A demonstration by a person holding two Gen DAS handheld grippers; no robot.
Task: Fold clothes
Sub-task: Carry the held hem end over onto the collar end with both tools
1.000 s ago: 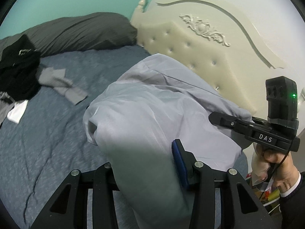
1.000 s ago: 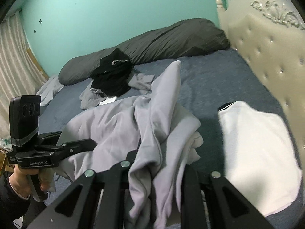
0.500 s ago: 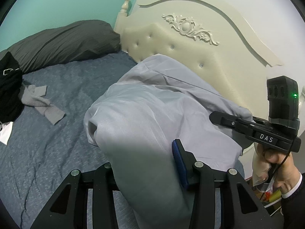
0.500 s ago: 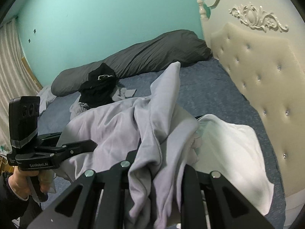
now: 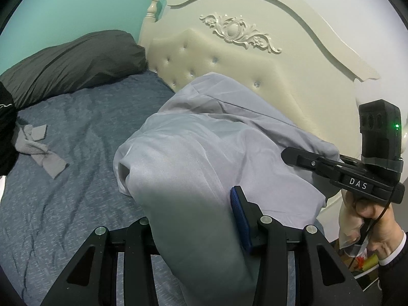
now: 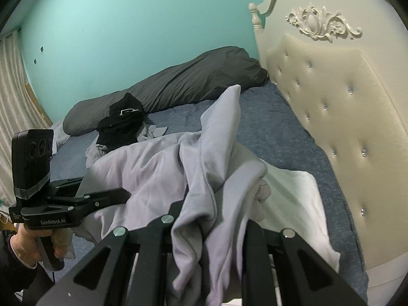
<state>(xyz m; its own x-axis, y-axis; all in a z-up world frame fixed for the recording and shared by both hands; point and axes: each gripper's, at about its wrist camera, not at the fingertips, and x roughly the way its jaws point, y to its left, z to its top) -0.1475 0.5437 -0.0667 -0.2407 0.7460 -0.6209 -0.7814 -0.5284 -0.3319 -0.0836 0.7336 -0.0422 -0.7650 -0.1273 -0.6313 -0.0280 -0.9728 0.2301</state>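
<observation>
While spanning both tools, pale grey garment (image 5: pixel 209 153) raised above bed (image 5: pixel 76 132), presumably to hang flat for folding: left tool (image 5: pixel 193 216) clamped on one bunched edge, right tool (image 6: pixel 211 229) clamped on another, near white cloth (image 6: pixel 301 204).

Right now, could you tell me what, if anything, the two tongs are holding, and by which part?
Both tongs, left and right, clamp bunched fabric of one light grey garment, lifted above the bed. Which part cannot be told.
</observation>
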